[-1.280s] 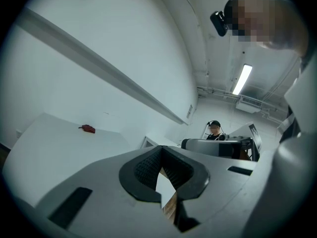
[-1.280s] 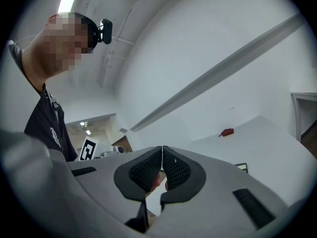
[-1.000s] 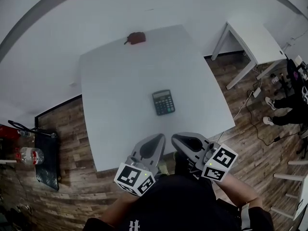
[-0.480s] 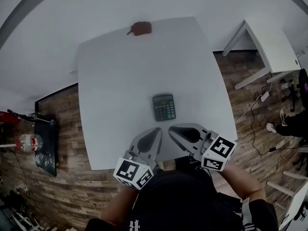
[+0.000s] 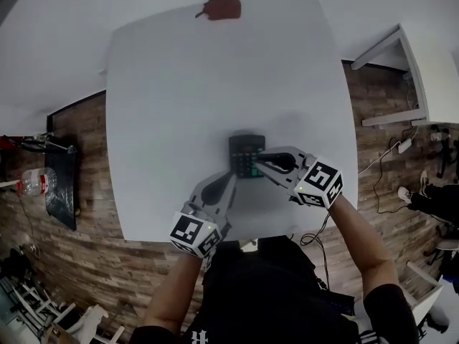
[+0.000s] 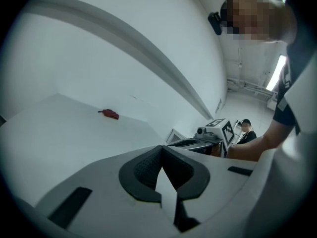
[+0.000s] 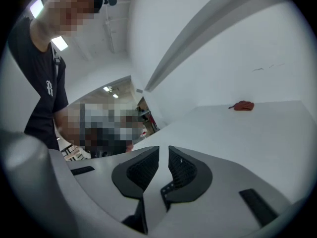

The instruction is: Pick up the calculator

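Head view had the calculator (image 5: 244, 151) lying flat near the middle of the white worktop (image 5: 172, 84). The right gripper (image 5: 259, 165) reached in over its near right corner, jaws just easing apart, nothing between them. The left gripper (image 5: 231, 179) sat just beside the near left corner, jaws clenched together and empty. A small red object (image 5: 222, 8) lay well apart at the far edge.

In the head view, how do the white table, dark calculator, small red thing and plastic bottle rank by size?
1. White table
2. Dark calculator
3. Small red thing and plastic bottle look alike; their distances differ, so unranked.
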Action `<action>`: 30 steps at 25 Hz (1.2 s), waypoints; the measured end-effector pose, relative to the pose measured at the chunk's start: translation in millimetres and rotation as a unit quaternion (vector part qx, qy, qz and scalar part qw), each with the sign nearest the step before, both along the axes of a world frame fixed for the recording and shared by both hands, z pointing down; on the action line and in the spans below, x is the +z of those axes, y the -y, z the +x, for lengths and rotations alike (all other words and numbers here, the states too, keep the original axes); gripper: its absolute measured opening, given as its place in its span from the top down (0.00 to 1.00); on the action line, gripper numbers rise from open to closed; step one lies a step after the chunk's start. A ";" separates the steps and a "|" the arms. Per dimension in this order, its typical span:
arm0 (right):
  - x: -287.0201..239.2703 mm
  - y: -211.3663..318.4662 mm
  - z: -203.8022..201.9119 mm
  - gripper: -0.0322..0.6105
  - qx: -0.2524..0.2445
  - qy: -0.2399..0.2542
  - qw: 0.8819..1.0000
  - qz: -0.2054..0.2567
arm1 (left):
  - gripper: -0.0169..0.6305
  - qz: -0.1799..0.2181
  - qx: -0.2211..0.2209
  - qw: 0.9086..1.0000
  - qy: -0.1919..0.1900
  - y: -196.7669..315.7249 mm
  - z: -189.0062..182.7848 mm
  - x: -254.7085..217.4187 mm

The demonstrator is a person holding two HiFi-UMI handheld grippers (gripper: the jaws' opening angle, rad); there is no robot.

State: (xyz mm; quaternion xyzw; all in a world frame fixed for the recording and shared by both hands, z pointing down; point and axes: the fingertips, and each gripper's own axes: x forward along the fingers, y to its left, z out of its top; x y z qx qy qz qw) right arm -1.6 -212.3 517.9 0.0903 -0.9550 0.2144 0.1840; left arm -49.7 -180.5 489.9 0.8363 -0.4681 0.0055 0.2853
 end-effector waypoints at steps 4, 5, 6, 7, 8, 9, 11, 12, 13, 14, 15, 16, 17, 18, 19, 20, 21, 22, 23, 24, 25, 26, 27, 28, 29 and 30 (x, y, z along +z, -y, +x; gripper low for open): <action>58.9 29.3 -9.6 0.75 -0.063 -0.057 0.996 0.001 | 0.96 -0.022 -0.018 1.000 0.008 8.0 -4.9 14.9; 72.0 34.5 -13.5 0.74 -0.080 -0.069 0.994 0.002 | 0.96 -0.028 -0.019 0.999 0.009 5.5 -3.3 16.5; 83.8 39.0 -17.9 0.73 -0.097 -0.078 0.992 0.001 | 0.96 -0.034 -0.020 0.999 0.009 1.6 -0.9 18.1; 93.9 42.8 -22.6 0.72 -0.113 -0.084 0.990 -0.001 | 0.96 -0.040 -0.020 0.999 0.009 -3.1 1.5 19.5; 102.5 45.6 -27.4 0.72 -0.128 -0.088 0.988 -0.007 | 0.96 -0.047 -0.021 0.999 0.007 -8.3 3.4 20.8; 110.0 47.4 -31.9 0.72 -0.142 -0.092 0.985 -0.013 | 0.96 -0.053 -0.022 0.998 0.006 -13.5 4.7 21.7; 123.8 48.4 -37.7 0.72 -0.175 -0.102 0.979 -0.026 | 0.96 -0.065 -0.028 0.997 0.003 -22.5 6.1 23.3; 130.7 48.3 -38.6 0.72 -0.191 -0.111 0.975 -0.031 | 0.96 -0.070 -0.031 0.997 0.003 -26.1 6.6 24.3; 137.4 48.3 -38.3 0.72 -0.208 -0.123 0.970 -0.037 | 0.96 -0.074 -0.033 0.997 0.002 -29.0 6.9 25.5; 143.6 48.4 -37.2 0.72 -0.223 -0.135 0.964 -0.044 | 0.96 -0.077 -0.036 0.996 0.002 -31.2 6.5 26.9; 149.3 48.4 -35.9 0.72 -0.239 -0.149 0.958 -0.054 | 0.96 -0.080 -0.039 0.996 0.002 -32.6 5.3 28.3; 154.5 47.9 -34.6 0.72 -0.255 -0.164 0.951 -0.065 | 0.96 -0.082 -0.042 0.996 0.002 -33.3 3.3 29.4; 159.4 46.6 -33.1 0.72 -0.273 -0.179 0.942 -0.078 | 0.96 -0.084 -0.045 0.995 0.001 -33.7 1.1 30.1; 164.2 44.4 -31.1 0.72 -0.291 -0.195 0.932 -0.090 | 0.96 -0.085 -0.048 0.995 0.001 -33.7 -1.2 30.4; 169.2 41.5 -28.9 0.72 -0.310 -0.210 0.922 -0.101 | 0.96 -0.086 -0.051 0.995 0.000 -33.5 -3.2 30.5; 174.2 38.8 -26.9 0.72 -0.328 -0.225 0.910 -0.113 | 0.96 -0.086 -0.054 0.995 0.000 -33.1 -5.1 30.4; 179.0 36.5 -25.2 0.72 -0.345 -0.239 0.899 -0.123 | 0.97 -0.087 -0.057 0.995 -0.001 -32.4 -6.9 30.3; 183.1 34.9 -24.0 0.72 -0.361 -0.252 0.888 -0.133 | 0.96 -0.087 -0.060 0.994 -0.001 -31.9 -8.6 30.2; 185.9 33.8 -23.3 0.72 -0.377 -0.263 0.877 -0.143 | 0.96 -0.088 -0.063 0.994 0.000 -31.6 -10.1 30.1; 187.2 33.0 -23.3 0.73 -0.392 -0.271 0.866 -0.153 | 0.96 -0.088 -0.065 0.994 0.000 -31.7 -11.4 30.0; 187.3 31.9 -23.8 0.75 -0.406 -0.277 0.855 -0.164 | 0.96 -0.089 -0.068 0.994 0.001 -32.0 -12.5 30.1; 186.6 30.4 -24.7 0.76 -0.420 -0.281 0.845 -0.175 | 0.96 -0.090 -0.070 0.993 0.001 -32.8 -13.3 30.4; 185.4 28.5 -25.5 0.78 -0.433 -0.284 0.836 -0.184 | 0.96 -0.091 -0.072 0.993 0.001 -33.9 -13.8 30.8; 184.4 26.5 -26.0 0.80 -0.444 -0.285 0.827 -0.192 | 0.96 -0.092 -0.074 0.993 0.000 -35.3 -14.2 31.2; 183.7 24.8 -26.2 0.83 -0.452 -0.286 0.821 -0.200 | 0.96 -0.092 -0.076 0.993 0.000 -36.9 -14.6 31.4; 183.4 23.6 -26.3 0.83 -0.457 -0.286 0.816 -0.208 | 0.96 -0.092 -0.077 0.993 0.000 -38.7 -15.2 31.6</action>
